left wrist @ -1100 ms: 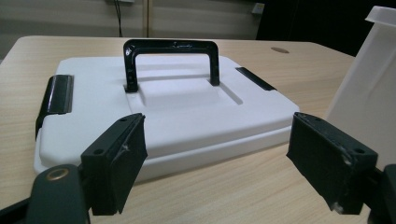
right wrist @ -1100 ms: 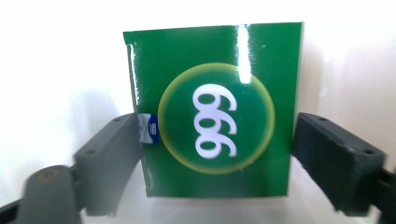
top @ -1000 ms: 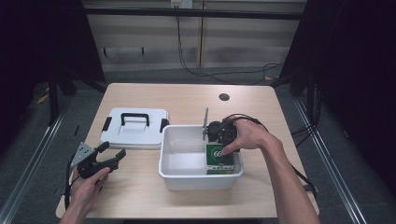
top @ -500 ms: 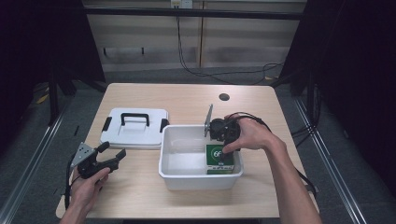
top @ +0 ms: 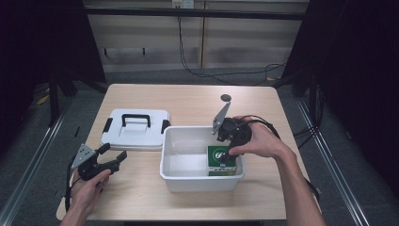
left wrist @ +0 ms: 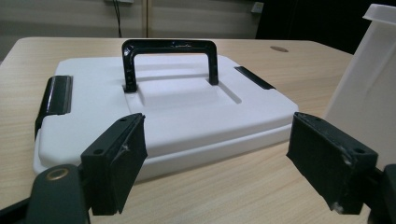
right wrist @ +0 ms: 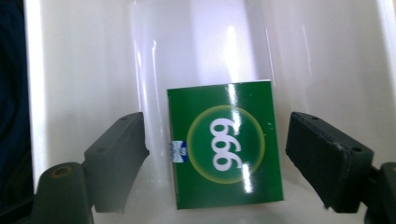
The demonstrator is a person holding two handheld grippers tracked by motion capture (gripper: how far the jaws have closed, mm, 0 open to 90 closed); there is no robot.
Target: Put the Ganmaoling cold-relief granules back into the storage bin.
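- The box (top: 222, 160), green with a white mark on its face, lies inside the white tub (top: 179, 175) in the high view, against the tub's wall at 3 o'clock.
- In the same view the right claw (top: 227, 143) hangs over the tub just above the box, held by the right hand (top: 256, 140); how far its jaws are spread cannot be told from here.
- The tub stands on the counter (top: 141, 197), slightly toward 5 o'clock from the counter's middle.
- The white lid (top: 136, 134) with its black handle (top: 136, 119) lies flat at 9 o'clock of the tub, just beside it.
- The left claw (top: 114, 156) sits in the left hand (top: 89, 187) near the counter's edge at 7 o'clock, jaws apart, gripping nothing.
- In the left gripper view the two black jaws stand wide apart with nothing between them.
- The lid (left wrist: 163, 112) lies ahead at 12 o'clock, its handle (left wrist: 168, 58) upright, black clips on its sides.
- The tub's wall (left wrist: 369, 88) rises at 3 o'clock.
- In the right gripper view the box (right wrist: 224, 147) lies on the tub's floor (right wrist: 140, 60), its face showing "999" in a pale ring.
- The jaws stand wide, one on each side of the box, neither touching it.
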